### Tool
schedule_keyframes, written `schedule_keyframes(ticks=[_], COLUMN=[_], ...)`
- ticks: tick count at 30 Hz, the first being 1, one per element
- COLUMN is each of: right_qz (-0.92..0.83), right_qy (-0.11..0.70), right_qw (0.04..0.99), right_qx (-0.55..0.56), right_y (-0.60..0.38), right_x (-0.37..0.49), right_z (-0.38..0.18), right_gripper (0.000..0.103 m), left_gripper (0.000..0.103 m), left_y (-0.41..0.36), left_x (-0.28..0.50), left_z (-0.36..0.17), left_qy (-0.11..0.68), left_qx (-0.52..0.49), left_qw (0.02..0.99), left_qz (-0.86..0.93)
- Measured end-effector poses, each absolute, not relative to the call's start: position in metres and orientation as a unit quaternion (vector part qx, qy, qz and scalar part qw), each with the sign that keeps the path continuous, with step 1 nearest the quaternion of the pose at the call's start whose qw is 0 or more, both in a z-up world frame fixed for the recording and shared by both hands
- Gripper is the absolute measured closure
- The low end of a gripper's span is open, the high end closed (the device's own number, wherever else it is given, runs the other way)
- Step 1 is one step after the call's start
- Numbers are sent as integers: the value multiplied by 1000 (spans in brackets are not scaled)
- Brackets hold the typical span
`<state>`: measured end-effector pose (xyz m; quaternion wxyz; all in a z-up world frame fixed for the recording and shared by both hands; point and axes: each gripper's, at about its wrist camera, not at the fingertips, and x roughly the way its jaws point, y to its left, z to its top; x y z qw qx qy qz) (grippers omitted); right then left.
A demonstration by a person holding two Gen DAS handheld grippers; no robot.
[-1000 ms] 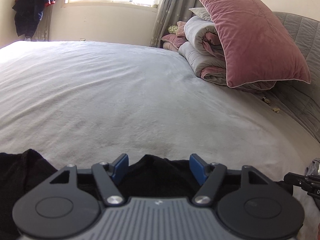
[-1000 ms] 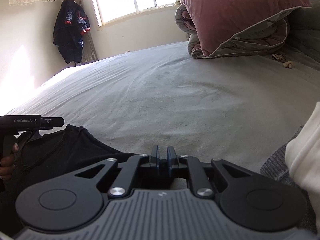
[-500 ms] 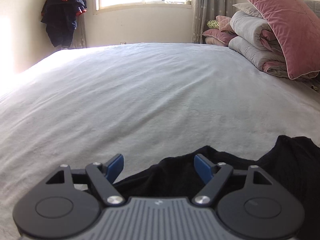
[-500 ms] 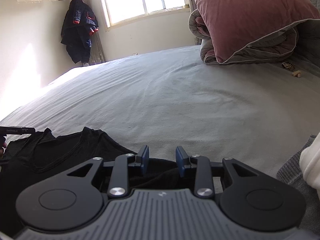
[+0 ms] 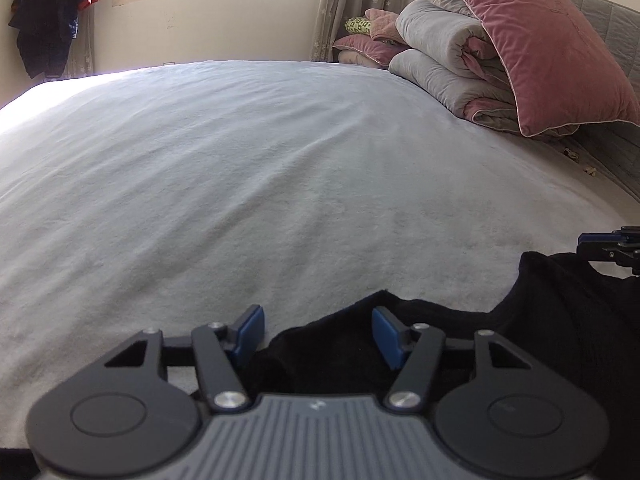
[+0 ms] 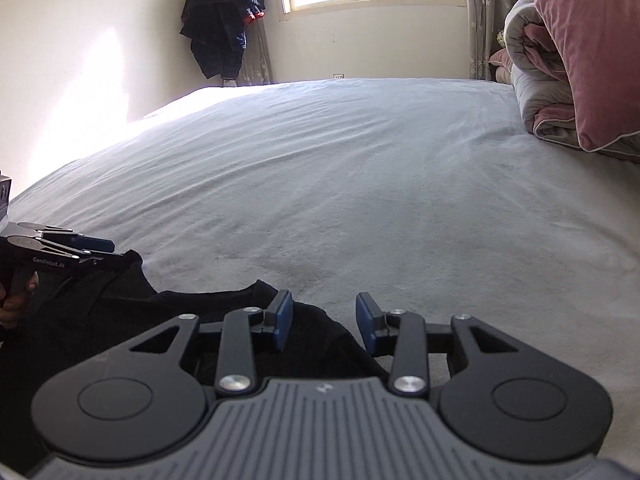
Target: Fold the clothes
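Left wrist view: left gripper (image 5: 318, 334) fingers closing, part open, around black fabric garment (image 5: 560, 320) edge on pale grey bed (image 5: 240, 180). Right gripper (image 6: 324, 322) fingers opening, cloth edge between them, pads clear.

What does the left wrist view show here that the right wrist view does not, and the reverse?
Only the left wrist view: the grey padded headboard behind the pillow, and a yellow-green patterned cushion by the curtain.

Only the right wrist view: a person's hand gripping the left claw's handle, and a wall socket under the window.

Both: the pale bed sheet, the black garment at the near edge, the pink pillow on folded bedding, the dark jacket hanging by the window. The left claw is closing over black cloth; the right claw is opening, with black cloth between its pads.
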<state>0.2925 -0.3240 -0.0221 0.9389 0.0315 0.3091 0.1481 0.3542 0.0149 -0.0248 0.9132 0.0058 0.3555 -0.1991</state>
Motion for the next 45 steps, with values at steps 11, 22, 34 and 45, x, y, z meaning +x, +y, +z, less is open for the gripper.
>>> schedule_keyframes(ticks=[11, 22, 34, 45], right_qz=[104, 86, 87, 74], right_qy=[262, 275, 296, 326], right_qw=[959, 957, 948, 919], right_qx=[17, 32, 81, 208], right_y=[-310, -307, -302, -341], right_x=[280, 286, 204, 107], right_z=[-41, -41, -12, -17], right_gripper=[100, 56, 36, 36], left_gripper=[101, 35, 21, 38], left_y=[10, 7, 22, 121], left_x=[331, 336, 241, 166], left_z=[-29, -28, 5, -18], left_qy=[273, 295, 314, 388], left_qx=[-61, -59, -107, -237], left_qw=[955, 951, 940, 889], left_qz=[-102, -65, -78, -59])
